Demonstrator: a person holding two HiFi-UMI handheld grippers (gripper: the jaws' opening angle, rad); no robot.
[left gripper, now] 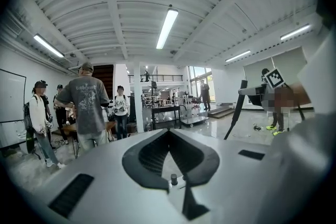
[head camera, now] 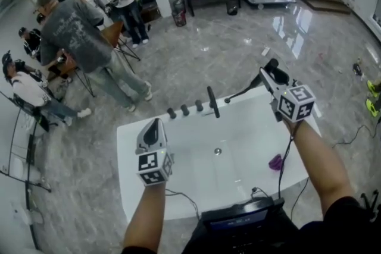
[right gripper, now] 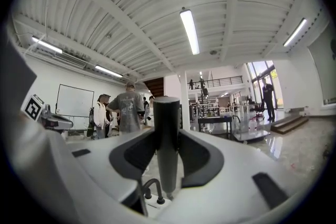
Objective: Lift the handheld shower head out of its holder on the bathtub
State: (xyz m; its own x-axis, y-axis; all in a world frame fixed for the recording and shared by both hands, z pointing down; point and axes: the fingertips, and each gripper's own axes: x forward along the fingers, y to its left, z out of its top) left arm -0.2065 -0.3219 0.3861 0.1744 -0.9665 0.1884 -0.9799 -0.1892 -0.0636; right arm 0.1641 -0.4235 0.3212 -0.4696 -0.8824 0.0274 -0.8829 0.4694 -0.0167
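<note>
1. The right gripper (head camera: 269,77) pinches the shower head (right gripper: 167,134), a slim black rod; in its own view the rod stands upright between the jaws, with both pads pressed on its sides.
2. In the head view the shower head slants down to the left from the gripper; its lower end hangs over the far rim of the tub (head camera: 128,146), just right of the spout (head camera: 212,102) and apart from it; it is not seated on the rim.
3. The left gripper (left gripper: 169,132) holds nothing; its jaws are pressed together, tips meeting; it hovers over the tub's left part.
4. Three taps (head camera: 185,109) sit in a row left of the spout; the drain (head camera: 218,151) lies in the tub floor; a purple thing (head camera: 275,162) lies near the tub's right wall.
5. People (head camera: 77,33) stand and sit on the grey floor beyond the tub, at upper left.
</note>
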